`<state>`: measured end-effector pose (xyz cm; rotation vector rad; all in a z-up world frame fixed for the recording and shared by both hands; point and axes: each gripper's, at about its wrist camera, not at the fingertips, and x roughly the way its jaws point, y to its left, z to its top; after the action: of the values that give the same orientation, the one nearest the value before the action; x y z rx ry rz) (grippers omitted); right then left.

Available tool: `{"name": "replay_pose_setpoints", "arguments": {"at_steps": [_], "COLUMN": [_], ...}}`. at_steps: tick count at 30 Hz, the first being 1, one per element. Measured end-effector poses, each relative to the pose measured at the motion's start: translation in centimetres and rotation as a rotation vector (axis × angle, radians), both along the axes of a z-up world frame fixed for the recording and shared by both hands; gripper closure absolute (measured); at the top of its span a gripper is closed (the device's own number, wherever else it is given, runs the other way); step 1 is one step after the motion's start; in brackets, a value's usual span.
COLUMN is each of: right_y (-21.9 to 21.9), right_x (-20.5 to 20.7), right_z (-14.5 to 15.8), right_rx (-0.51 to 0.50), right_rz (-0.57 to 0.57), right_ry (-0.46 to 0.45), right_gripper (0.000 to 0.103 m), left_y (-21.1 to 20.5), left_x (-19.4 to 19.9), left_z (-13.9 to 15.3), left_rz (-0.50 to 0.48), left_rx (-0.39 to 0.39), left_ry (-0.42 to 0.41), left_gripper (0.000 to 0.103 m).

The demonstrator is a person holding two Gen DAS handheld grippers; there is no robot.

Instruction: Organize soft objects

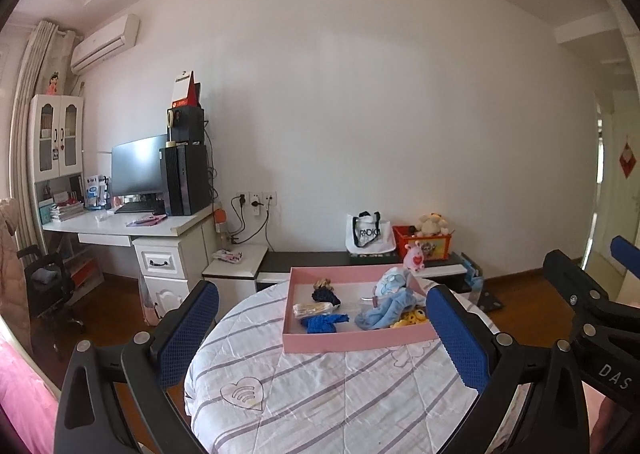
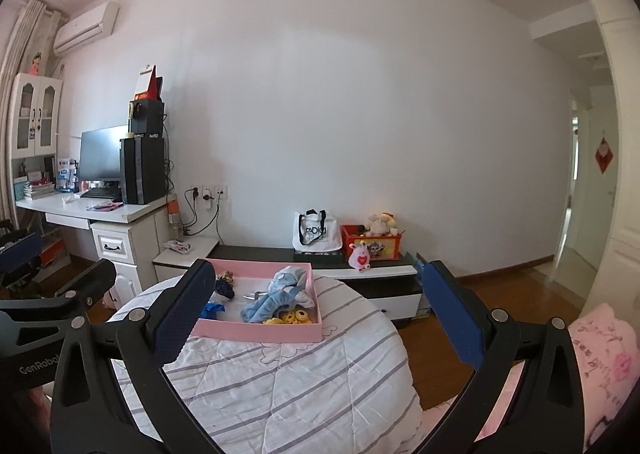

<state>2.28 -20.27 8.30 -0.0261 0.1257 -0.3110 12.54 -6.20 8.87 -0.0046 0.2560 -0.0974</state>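
A pink tray (image 1: pixel 352 342) sits on a round table under a white striped quilt (image 1: pixel 320 394). It holds a light blue plush cloth (image 1: pixel 386 304), a yellow soft piece (image 1: pixel 412 317), a bright blue scrunchie (image 1: pixel 322 322), a dark blue one (image 1: pixel 325 296) and a beige bundle (image 1: pixel 313 310). My left gripper (image 1: pixel 323 289) hangs open in front of the tray, holding nothing. My right gripper (image 2: pixel 319 267) is open too and empty, facing the same tray (image 2: pixel 260 332) from further right. There the blue plush cloth (image 2: pixel 276 300) and yellow piece (image 2: pixel 294 317) lie at the near right.
A low black-and-white cabinet (image 1: pixel 320 260) behind the table carries a white tote bag (image 1: pixel 368 234), a red box (image 1: pixel 428 244) of plush toys and a pink plush (image 1: pixel 414 258). A desk (image 1: pixel 120 228) with monitor and computer stands left. Pink bedding (image 2: pixel 600 366) lies right.
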Motion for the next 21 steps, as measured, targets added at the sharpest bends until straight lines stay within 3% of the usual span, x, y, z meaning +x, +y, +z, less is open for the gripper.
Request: {"name": "replay_pose_setpoints", "arguments": {"at_steps": [21], "right_y": [0.32], "right_x": [-0.93], "right_z": [-0.1], "right_rx": [0.004], "right_rz": [0.001], "right_ry": [-0.014], "right_gripper": [0.0], "left_y": [-0.45], "left_x": [-0.22], "left_z": [0.16], "left_rz": [0.006], "left_rx": [0.012], "left_ry": [0.009], "left_gripper": [0.0]}}
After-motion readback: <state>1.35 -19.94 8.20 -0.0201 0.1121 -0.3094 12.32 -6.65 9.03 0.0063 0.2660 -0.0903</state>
